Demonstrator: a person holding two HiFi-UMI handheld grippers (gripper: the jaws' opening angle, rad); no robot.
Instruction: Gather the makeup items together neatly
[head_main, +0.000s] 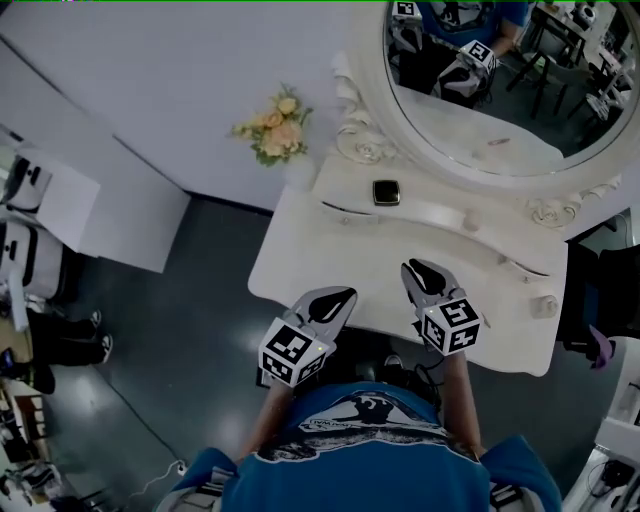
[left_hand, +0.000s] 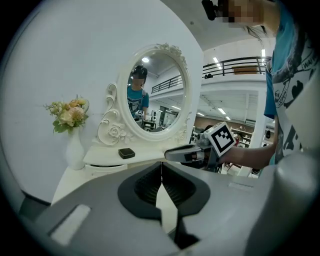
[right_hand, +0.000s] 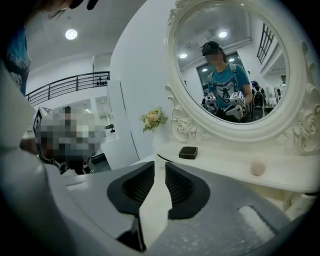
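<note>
A black square compact (head_main: 386, 192) lies on the raised shelf of the white vanity table (head_main: 300, 250), below the oval mirror (head_main: 500, 90). To its right on the same shelf sits a small beige round puff (head_main: 471, 222). A pale little jar (head_main: 544, 306) stands near the table's right end. My left gripper (head_main: 343, 297) hovers over the front edge with its jaws shut and empty. Beside it, my right gripper (head_main: 413, 268) holds its jaws a narrow gap apart with nothing between them. The compact (left_hand: 126, 153) (right_hand: 188, 152) lies well ahead of both grippers (left_hand: 161, 165) (right_hand: 160, 165); the puff (right_hand: 257, 168) is ahead and to the right.
A white vase of yellow flowers (head_main: 275, 128) stands at the table's back left corner. The mirror's carved frame (head_main: 360, 140) rises behind the shelf. A white cabinet (head_main: 60, 200) stands on the dark floor to the left. The person's body is close against the table's front edge.
</note>
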